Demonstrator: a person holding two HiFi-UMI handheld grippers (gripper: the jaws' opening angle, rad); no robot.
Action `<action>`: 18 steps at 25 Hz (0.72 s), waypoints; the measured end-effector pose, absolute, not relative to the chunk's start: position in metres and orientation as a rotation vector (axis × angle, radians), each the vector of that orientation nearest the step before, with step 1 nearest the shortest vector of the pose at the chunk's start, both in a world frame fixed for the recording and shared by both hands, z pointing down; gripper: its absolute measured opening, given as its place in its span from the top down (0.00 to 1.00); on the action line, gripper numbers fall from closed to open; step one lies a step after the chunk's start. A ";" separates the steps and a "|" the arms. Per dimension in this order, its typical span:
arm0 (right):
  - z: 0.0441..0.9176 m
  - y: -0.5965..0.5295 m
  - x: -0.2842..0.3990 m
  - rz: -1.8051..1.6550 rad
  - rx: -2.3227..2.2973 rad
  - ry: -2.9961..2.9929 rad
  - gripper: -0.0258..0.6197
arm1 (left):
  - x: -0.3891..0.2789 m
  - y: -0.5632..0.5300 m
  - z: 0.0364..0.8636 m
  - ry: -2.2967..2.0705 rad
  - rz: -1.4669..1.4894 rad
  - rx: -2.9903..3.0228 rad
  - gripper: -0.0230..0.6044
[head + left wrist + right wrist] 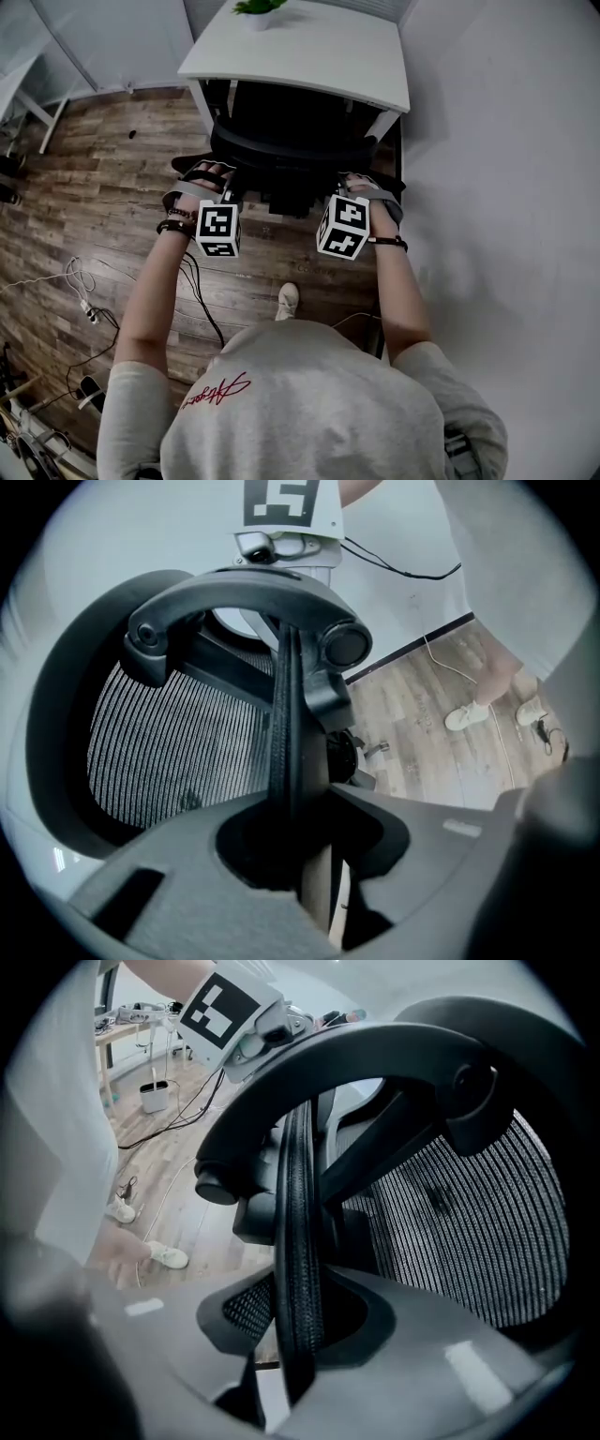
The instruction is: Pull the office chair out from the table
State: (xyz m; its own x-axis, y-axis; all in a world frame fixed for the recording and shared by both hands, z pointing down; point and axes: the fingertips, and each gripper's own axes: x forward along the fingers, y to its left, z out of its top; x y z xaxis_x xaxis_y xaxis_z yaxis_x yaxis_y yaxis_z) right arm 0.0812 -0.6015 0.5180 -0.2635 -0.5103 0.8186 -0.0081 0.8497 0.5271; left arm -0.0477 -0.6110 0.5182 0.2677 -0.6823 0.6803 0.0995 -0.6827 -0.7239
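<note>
Office chair (pixel 281 155) sits tucked under the white table (pixel 309 56), with its mesh backrest facing out from the table toward me. My left gripper (pixel 295 803) is clamped on the thin top rim (pixel 286 705) of the backrest, and my right gripper (pixel 300 1302) bites the same rim further along, both sets of jaws pressed on the edge. The hold is narrow, so I judge that a sharp tug could let the rim slide out of the pads. An uneven pull would likely swivel the seat and knock an armrest against a table leg. Away from the table, by my shoe (pixel 288 300), a black cable (pixel 202 300) lies on the floor, and a caster could catch on it.
</note>
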 end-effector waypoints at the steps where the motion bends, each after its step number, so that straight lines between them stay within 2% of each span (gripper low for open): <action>1: 0.519 -0.599 0.080 -0.507 0.397 -1.786 0.80 | -0.050 -0.609 0.518 0.530 -1.478 -1.861 0.83; 18: 0.519 -0.574 0.066 -0.471 0.394 -1.784 0.80 | -0.066 -0.586 0.517 0.543 -1.470 -1.829 0.83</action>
